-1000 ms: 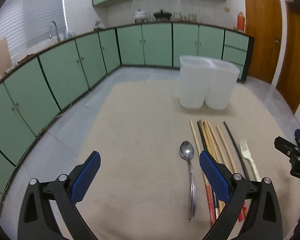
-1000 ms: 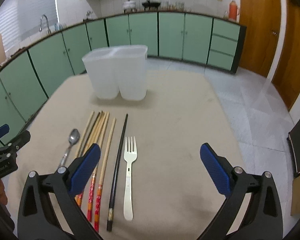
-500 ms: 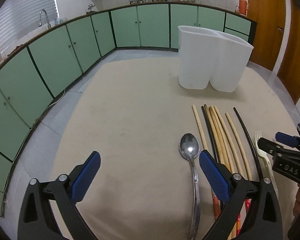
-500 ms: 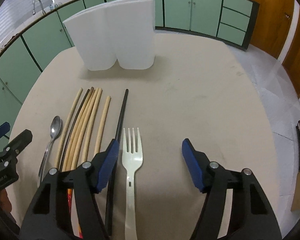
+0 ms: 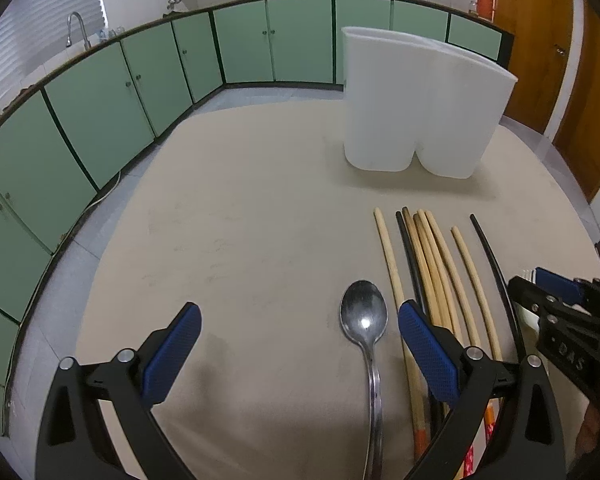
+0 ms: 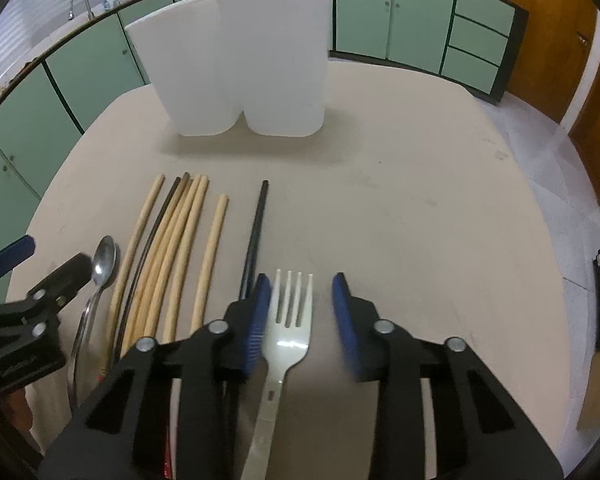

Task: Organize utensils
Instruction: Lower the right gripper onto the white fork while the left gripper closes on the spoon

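The right tool (image 6: 302, 316) has dropped over the fork (image 6: 288, 328) and narrowed, pads astride its head but not yet clamped (pickup looks imminent). The left tool (image 5: 300, 350) hangs wide open, the spoon (image 5: 366, 344) between its fingers on the worktop (image 5: 240, 240).

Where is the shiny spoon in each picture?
Left wrist view: the spoon lies low and right of centre, between the left gripper's open fingers.
Right wrist view: the spoon lies at the far left, beside the chopsticks.
Shared landmark: the white holder at the far side of the table, seen in both views.
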{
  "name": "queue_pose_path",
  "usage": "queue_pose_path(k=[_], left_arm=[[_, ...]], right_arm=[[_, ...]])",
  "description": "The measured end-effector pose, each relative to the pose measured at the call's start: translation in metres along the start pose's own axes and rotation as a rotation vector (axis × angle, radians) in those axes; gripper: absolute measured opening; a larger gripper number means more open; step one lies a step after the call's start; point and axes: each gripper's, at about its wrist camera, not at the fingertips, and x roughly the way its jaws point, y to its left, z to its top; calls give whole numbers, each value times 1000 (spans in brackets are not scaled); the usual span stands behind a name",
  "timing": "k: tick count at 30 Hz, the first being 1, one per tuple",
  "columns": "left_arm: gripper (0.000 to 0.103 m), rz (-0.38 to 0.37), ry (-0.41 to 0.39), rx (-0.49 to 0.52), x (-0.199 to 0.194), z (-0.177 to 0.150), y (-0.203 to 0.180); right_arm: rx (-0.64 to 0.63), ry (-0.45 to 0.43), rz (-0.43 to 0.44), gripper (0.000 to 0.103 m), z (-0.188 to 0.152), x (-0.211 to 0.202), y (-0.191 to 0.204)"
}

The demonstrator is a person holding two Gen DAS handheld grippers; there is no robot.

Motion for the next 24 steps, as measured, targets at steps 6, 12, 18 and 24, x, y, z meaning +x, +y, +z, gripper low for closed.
queue_pose_path(k=[6,12,18,24], left_arm=[[93,-2,36,-5,12,2,-3],[92,-6,69,-12,24,1,-6],[84,-37,80,-40,24,0,-5],[58,-82,67,-31,17,-3,-7]], right_arm=[[11,0,16,23,2,-2,-9],[10,-1,15,23,3,-1,-9],[19,7,21,23,1,-2,-8],[22,4,27,21,2,0,-8]])
